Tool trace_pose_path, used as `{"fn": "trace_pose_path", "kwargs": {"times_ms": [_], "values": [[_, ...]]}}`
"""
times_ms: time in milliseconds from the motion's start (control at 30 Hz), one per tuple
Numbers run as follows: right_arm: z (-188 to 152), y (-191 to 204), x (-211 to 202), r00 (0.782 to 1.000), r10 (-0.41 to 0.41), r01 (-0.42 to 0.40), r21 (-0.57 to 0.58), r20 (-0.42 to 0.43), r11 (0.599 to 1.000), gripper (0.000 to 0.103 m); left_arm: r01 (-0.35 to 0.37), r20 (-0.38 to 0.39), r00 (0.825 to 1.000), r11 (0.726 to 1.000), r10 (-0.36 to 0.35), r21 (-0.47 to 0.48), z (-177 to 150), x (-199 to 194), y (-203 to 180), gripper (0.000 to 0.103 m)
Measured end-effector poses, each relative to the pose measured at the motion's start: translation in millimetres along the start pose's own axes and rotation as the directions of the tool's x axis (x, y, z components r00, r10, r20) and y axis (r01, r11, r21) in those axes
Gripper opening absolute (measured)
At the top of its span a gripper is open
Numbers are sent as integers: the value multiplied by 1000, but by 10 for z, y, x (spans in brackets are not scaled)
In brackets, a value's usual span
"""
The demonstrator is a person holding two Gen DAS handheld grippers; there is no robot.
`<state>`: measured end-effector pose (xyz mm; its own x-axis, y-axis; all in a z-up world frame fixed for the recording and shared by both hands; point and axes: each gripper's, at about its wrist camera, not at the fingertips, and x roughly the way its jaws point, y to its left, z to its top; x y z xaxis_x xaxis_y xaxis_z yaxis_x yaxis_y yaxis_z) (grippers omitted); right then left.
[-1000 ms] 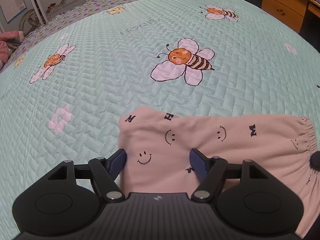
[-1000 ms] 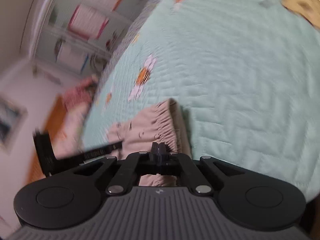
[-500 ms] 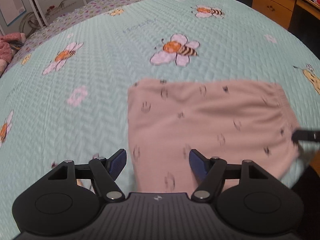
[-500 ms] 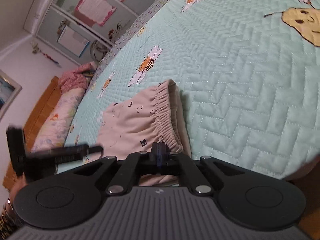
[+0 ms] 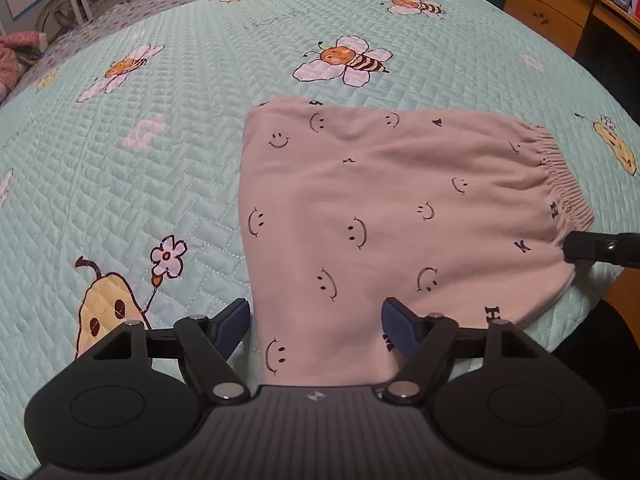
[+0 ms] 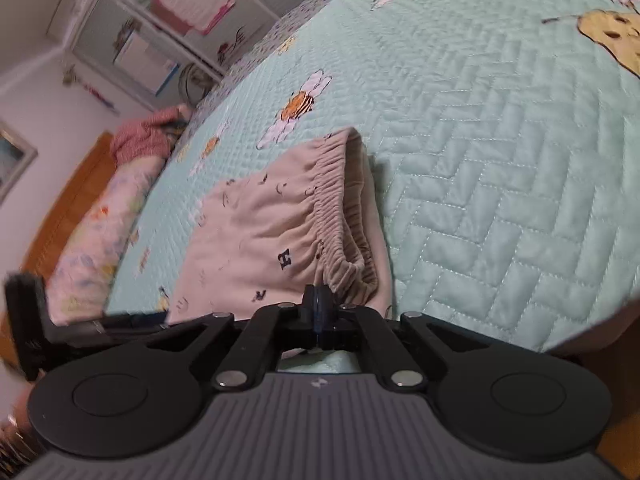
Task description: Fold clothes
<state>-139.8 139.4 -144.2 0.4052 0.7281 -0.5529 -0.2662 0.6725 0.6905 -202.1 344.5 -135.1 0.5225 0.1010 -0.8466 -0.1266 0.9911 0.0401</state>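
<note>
1. Background: quilted mint bedspread [image 5: 160,184], herringbone stitching, printed bees, flowers and pears; pink cloth heap [image 5: 16,52] at upper left, wooden drawers [image 5: 548,12] at upper right.
2. Change since a second ago, left wrist view: camera drawn back across the bed. Pear print now exposed at lower left; whole garment outline now in frame rather than only its near part.
3. Left gripper [image 5: 318,324], lower centre: jaws spread wide and opening slightly further. Near edge of the garment [image 5: 380,200] between them, pads not pressing on it.
4. Garment, centre to right of frame: flat on the bedspread near the bed edge, already doubled. Soft beige-pink knit, matte, printed with small dark smiley faces and letters; left fold edge straight and rounded.
5. Waistband [image 5: 556,168], right: gathered elastic, ribbed, two layers stacked.
6. Right gripper [image 6: 318,300]: jaws pressed together, pinching the near waistband corner.
7. Judgement: one end released and one end held, so probably smoothing or repositioning before a further fold.
</note>
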Motion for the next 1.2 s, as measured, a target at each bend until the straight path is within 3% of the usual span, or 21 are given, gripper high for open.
{"fn": "trace_pose_path", "kwargs": {"times_ms": [33,100,200,267,367,467,567,633,767,833,867,933,1033,1200], "values": [[9,41,-39,1000,11,-11,2,8,1000,6,2,1,1000,1000,-2,-3,-3,2,5,76],[40,150,-112,999,37,-37,-13,28,999,23,-2,3,1000,1000,2,-3,-9,6,-2,77],[74,286,-128,998,50,-48,-56,36,997,30,-20,6,1000,1000,20,12,-16,8,-34,78],[71,264,-40,1000,9,-9,-71,9,997,30,-27,4,1000,1000,27,16,-13,7,-44,79],[7,102,93,998,-67,66,-75,-16,995,1,-25,-6,1000,1000,25,12,-2,11,-26,80],[13,124,7,999,-51,51,-18,1,999,6,-24,-11,1000,1000,24,12,-1,16,-19,80],[96,370,-85,999,-31,34,-83,39,996,23,-24,-14,1000,1000,24,9,0,29,-21,80],[183,534,-80,998,-16,24,-140,59,990,28,-22,-17,1000,1000,22,0,0,39,-12,81],[261,466,201,999,-21,25,-148,27,989,28,-19,-25,1000,1000,19,-6,10,53,2,82],[235,173,369,998,-68,68,-77,-2,995,4,-14,-32,999,1000,13,-9,17,61,13,83],[227,62,388,998,-56,56,-47,-4,997,0,-11,-33,999,1000,10,-11,16,63,18,83],[217,-112,339,1000,14,-14,7,12,1000,0,-10,-33,999,1000,9,-9,13,68,17,84],[245,-105,267,1000,21,-22,30,11,999,0,-17,-34,999,1000,17,-6,17,82,11,87],[426,143,126,995,81,-84,55,56,995,21,-19,-34,999,1000,19,-4,12,85,14,87]]}}
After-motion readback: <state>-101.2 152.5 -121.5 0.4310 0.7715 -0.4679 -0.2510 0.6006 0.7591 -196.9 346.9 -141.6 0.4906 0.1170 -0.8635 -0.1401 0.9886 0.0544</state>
